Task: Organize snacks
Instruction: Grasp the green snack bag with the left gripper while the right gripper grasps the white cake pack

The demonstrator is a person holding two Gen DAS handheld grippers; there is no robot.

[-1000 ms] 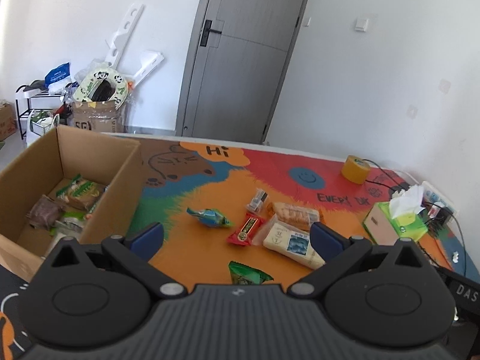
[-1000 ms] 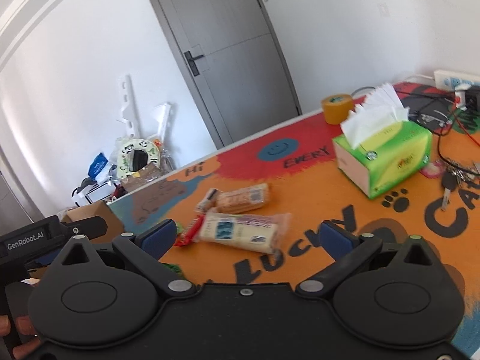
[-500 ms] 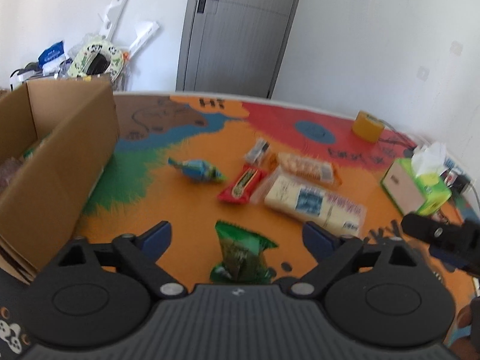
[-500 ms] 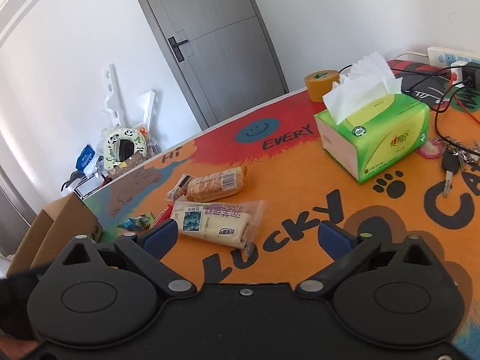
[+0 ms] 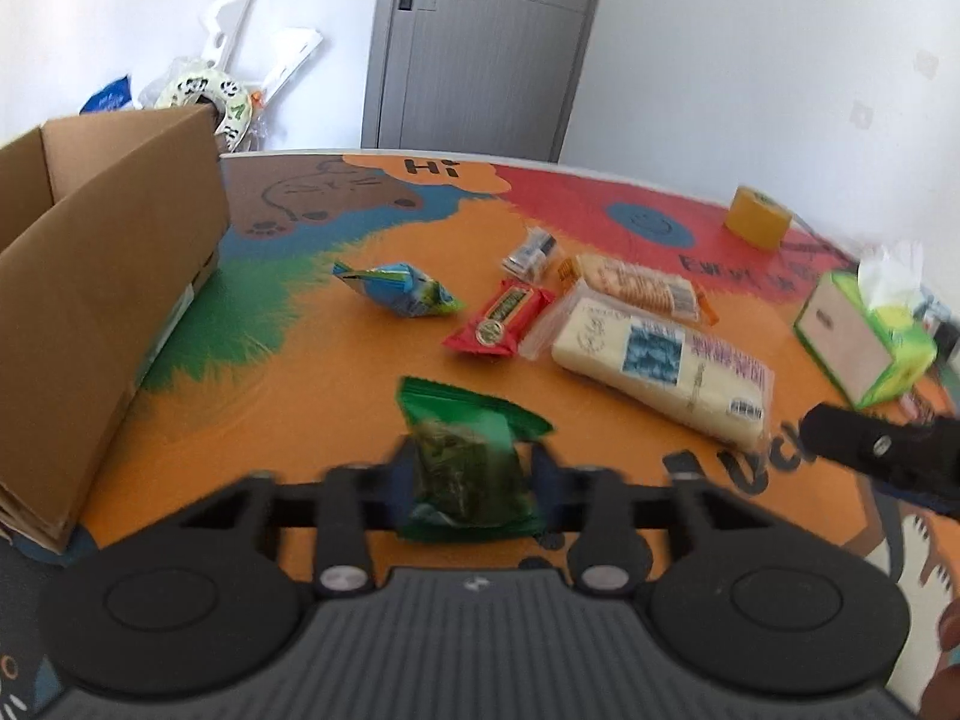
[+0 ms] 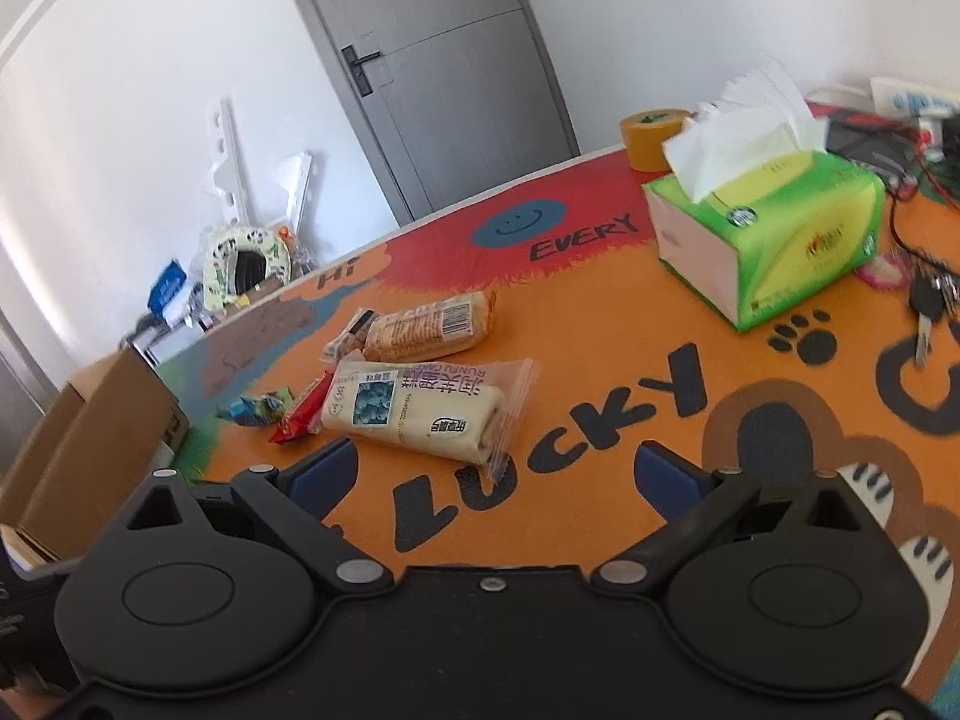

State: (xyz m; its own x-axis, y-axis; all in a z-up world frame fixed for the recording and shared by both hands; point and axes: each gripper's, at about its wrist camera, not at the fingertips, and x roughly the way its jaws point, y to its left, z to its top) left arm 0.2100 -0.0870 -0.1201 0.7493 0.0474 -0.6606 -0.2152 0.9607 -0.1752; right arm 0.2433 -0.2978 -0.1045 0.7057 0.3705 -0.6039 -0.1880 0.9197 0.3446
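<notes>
Tool in my left hand (image 5: pixel 465 474) is closing on the green snack packet (image 5: pixel 468 468), which a second ago lay untouched on the table (image 5: pixel 300 372) between wide-open jaws; now both pads are meeting its sides at the near edge. That means I am starting the lift toward the cardboard box (image 5: pixel 108 300) at far left. My right tool (image 6: pixel 495 474) is hanging open and empty, coming lower near the white cake packet (image 6: pixel 420 414).
</notes>
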